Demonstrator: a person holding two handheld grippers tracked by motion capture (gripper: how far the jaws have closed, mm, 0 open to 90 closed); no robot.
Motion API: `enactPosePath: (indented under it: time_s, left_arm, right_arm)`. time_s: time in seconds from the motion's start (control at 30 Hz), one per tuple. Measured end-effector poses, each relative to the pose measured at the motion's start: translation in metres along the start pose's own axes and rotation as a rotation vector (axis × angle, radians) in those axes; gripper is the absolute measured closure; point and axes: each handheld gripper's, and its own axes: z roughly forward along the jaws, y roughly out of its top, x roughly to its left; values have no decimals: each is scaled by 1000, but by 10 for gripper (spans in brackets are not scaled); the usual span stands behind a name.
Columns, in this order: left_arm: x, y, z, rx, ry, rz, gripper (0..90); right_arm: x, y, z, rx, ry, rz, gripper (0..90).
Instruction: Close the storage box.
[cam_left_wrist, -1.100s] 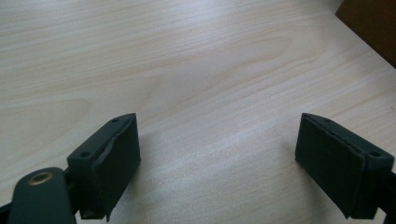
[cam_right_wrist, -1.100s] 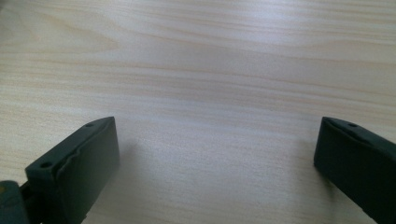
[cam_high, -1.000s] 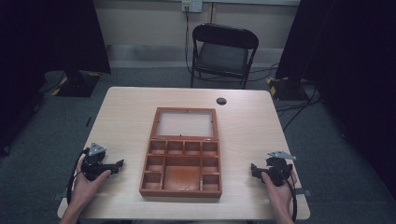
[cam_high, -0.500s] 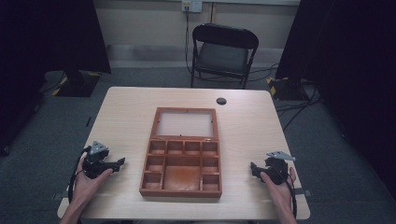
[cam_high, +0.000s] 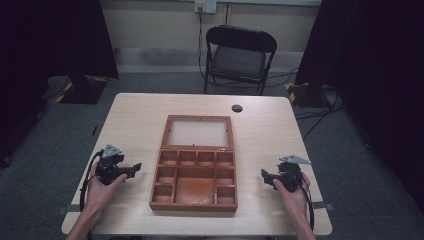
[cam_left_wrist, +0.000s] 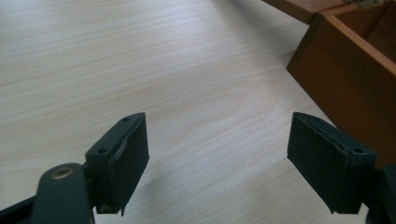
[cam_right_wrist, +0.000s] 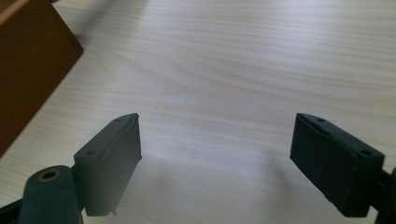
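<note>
A brown wooden box (cam_high: 196, 172) lies open in the middle of the table, its lid (cam_high: 199, 133) flat behind it and its several compartments bare. My left gripper (cam_high: 134, 167) rests on the table left of the box, held by a hand, its jaws pointing toward the box. In the left gripper view it (cam_left_wrist: 233, 161) is open with only tabletop between its jaws, and the box's side (cam_left_wrist: 350, 79) stands at the right. My right gripper (cam_high: 264, 176) sits right of the box. It (cam_right_wrist: 231, 163) is open too, the box's corner (cam_right_wrist: 28, 60) at the left.
The light wooden table (cam_high: 135, 125) has a small black round cap (cam_high: 237, 108) near its far edge. A black folding chair (cam_high: 240, 55) stands behind the table. Cables trail on the grey floor (cam_high: 325, 110) at the right.
</note>
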Motion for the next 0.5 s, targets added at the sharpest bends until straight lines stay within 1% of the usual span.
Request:
enactPosePath:
  time_s: [0.07, 0.13, 0.2, 0.27, 0.3, 0.33, 0.37, 0.43, 0.5]
  left_arm:
    - [-1, 3, 1, 2, -22, -11, 198]
    - [-2, 8, 2, -7, -33, -22, 198]
    - [-4, 14, 3, -16, -30, -16, 200]
    - [-6, 18, 3, -24, -37, -9, 200]
    - [-7, 24, 4, -31, -63, -28, 200]
    - [-7, 24, 4, -31, -63, -28, 200]
    - [-7, 26, 5, -40, -63, -27, 200]
    - [-8, 31, 6, -44, -53, -14, 201]
    - [-8, 35, 8, -64, -57, -24, 212]
  right_arm:
    - [3, 4, 2, -2, 10, -1, 158]
    - [7, 11, 6, 3, 27, -5, 147]
    - [11, 16, 8, -3, 36, -12, 147]
    - [15, 23, 11, -13, 44, -23, 150]
    - [17, 25, 12, -13, 47, -26, 150]
    - [17, 25, 12, -13, 47, -26, 150]
    - [22, 33, 17, -19, 66, -37, 149]
    - [27, 39, 21, -20, 74, -44, 150]
    - [32, 45, 25, -21, 87, -52, 150]
